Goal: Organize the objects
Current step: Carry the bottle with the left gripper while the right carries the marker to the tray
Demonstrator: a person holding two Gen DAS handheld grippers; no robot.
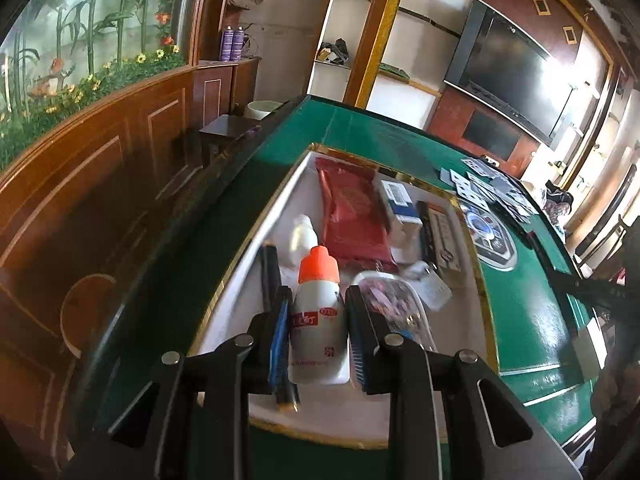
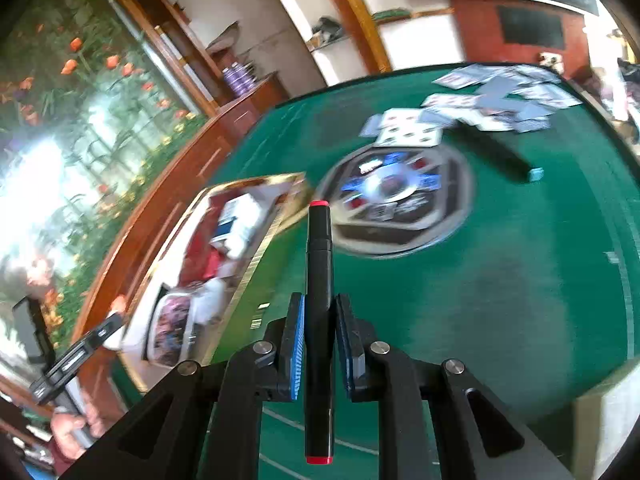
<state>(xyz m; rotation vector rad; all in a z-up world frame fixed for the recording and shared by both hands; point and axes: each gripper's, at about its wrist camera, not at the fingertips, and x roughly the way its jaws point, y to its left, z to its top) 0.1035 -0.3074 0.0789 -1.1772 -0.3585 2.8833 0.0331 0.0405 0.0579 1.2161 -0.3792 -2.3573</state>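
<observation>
The left gripper (image 1: 318, 340) is clamping a white bottle (image 1: 318, 320) with an orange cap and unreadable red lettering, while the right gripper (image 2: 320, 344) is pinching a black, red-ended marker (image 2: 319, 320).

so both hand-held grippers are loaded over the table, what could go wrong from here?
1. The left hand-held gripper holds the white bottle over a crowded box; setting it down may topple it onto the pouch or black pen beside it.
2. The right hand-held gripper pinches the long marker mid-barrel; it could pivot or slip.
3. The marker tip may clip the box's gold rim.
</observation>
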